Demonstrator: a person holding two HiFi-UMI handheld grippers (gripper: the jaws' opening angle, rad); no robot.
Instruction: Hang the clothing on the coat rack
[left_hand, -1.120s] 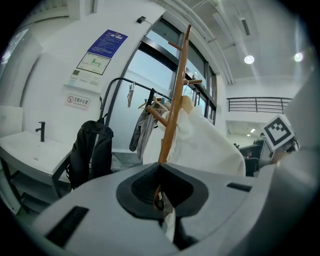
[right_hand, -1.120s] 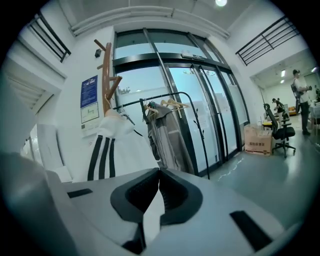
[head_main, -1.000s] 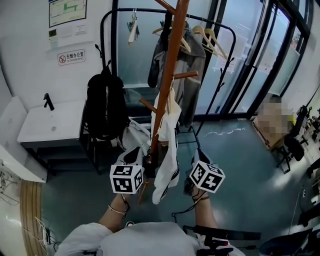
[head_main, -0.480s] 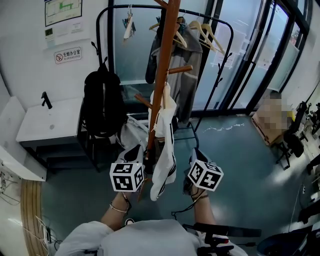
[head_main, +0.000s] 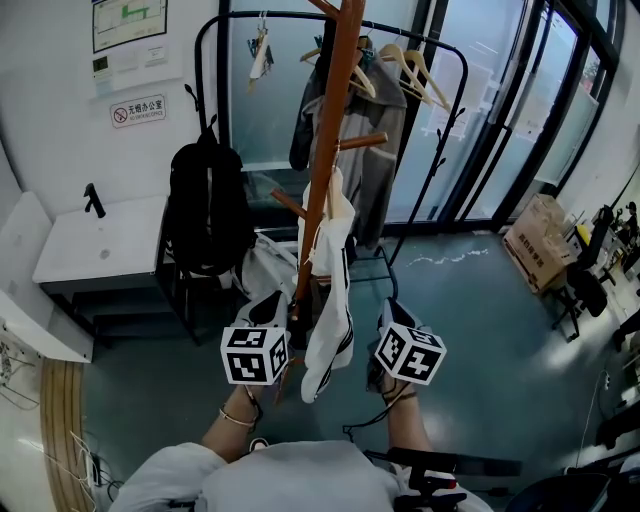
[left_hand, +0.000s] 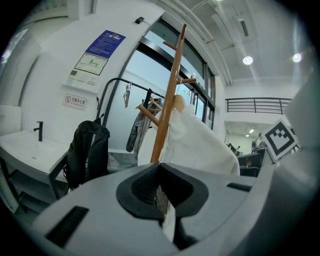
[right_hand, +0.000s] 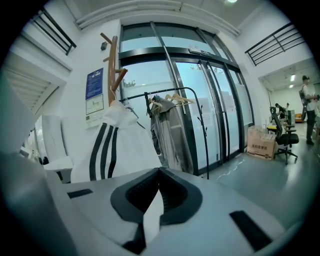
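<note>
A wooden coat rack (head_main: 325, 150) stands in the middle of the head view. A white garment with black stripes (head_main: 335, 300) hangs from one of its pegs. My left gripper (head_main: 275, 305) is at the garment's left side and my right gripper (head_main: 390, 312) at its right, both low by the hem. In the left gripper view the jaws (left_hand: 161, 192) are shut with a strip of white cloth pinched between them, and the garment (left_hand: 195, 145) drapes against the pole (left_hand: 167, 105). In the right gripper view the jaws (right_hand: 157, 192) are also shut on a sliver of white cloth, the striped garment (right_hand: 120, 145) to their left.
Behind the pole stands a black metal clothes rail with hangers and a grey coat (head_main: 370, 120). A black backpack (head_main: 205, 210) hangs at the left beside a white sink counter (head_main: 100, 245). Glass doors, a cardboard box (head_main: 540, 240) and an office chair (head_main: 585, 285) are at the right.
The head view has shifted slightly. Both grippers and the garment stay about where they were, the jaws still shut.
</note>
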